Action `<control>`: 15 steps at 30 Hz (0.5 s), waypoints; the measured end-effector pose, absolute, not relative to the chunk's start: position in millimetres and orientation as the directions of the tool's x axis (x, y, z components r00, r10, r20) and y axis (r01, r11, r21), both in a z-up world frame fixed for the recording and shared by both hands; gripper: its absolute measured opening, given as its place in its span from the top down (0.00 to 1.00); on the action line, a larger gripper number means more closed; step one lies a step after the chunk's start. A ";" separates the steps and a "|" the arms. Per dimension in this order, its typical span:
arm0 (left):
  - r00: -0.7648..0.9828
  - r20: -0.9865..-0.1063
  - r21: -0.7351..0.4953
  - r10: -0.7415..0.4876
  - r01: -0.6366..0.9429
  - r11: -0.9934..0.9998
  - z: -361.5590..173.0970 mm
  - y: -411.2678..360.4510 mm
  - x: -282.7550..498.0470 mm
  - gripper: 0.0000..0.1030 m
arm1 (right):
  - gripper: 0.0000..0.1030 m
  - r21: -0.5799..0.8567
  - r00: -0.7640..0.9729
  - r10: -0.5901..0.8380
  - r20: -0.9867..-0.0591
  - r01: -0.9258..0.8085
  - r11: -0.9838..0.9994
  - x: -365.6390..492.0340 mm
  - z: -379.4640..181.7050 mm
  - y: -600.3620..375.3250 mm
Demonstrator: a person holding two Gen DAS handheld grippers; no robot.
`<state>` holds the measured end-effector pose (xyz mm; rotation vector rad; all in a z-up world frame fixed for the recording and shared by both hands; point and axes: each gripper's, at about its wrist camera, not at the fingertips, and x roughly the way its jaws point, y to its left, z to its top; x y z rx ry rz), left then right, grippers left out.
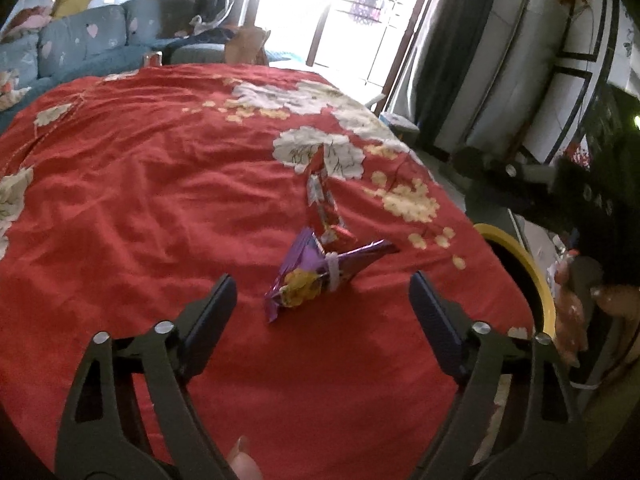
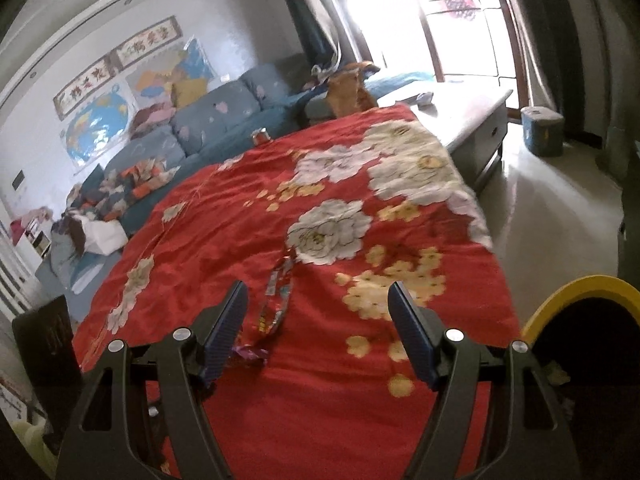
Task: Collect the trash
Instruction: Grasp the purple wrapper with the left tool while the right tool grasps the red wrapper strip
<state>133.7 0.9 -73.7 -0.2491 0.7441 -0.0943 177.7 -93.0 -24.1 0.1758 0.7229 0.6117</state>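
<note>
Two wrappers remain on the red cloth (image 1: 160,200): a purple one (image 1: 316,276) and a long strip (image 1: 324,200) just beyond it. Both grippers, left (image 1: 320,304) and right (image 2: 316,320), gape empty. The yellow-rimmed bin (image 1: 532,276) waits beside the cloth's edge; its contents are hidden.

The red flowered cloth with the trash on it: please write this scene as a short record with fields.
surface: red cloth with white and yellow flowers
trash 1: crumpled purple and yellow foil wrapper, lying on the cloth
trash 2: long narrow red and silver wrapper, lying just beyond the purple one
bin: yellow-rimmed dark bin, beside the cloth's right edge
left gripper: open, empty, purple wrapper in front between the fingers, untouched
right gripper: open, empty, above the cloth
</note>
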 end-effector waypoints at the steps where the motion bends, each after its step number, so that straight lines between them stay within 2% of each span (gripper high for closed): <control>1: 0.728 -0.662 -0.258 -0.176 -0.001 0.966 -75.6 1.2 135.1 0.29 | 0.32 0.355 0.572 0.587 -0.573 -0.473 0.807 181.3 -25.4 -86.5; 10: 0.700 -0.678 -0.281 -0.223 0.034 0.959 -86.9 -2.0 150.4 0.40 | 0.33 0.352 0.492 0.587 -0.643 -0.491 0.797 206.1 -45.6 -46.6; 11: 0.697 -0.679 -0.287 -0.229 0.035 0.957 -88.2 -2.1 152.0 0.43 | 0.35 0.353 0.483 0.588 -0.649 -0.493 0.795 208.1 -48.1 -43.1; 13: 0.691 -0.682 -0.297 -0.240 0.037 0.954 -90.3 -1.8 154.6 0.51 | 0.38 0.360 0.459 0.592 -0.663 -0.498 0.789 211.9 -53.5 -35.0; 15: 0.683 -0.687 -0.308 -0.248 0.036 0.951 -92.7 -0.2 156.4 0.66 | 0.42 0.370 0.433 0.597 -0.675 -0.501 0.782 215.4 -59.9 -26.2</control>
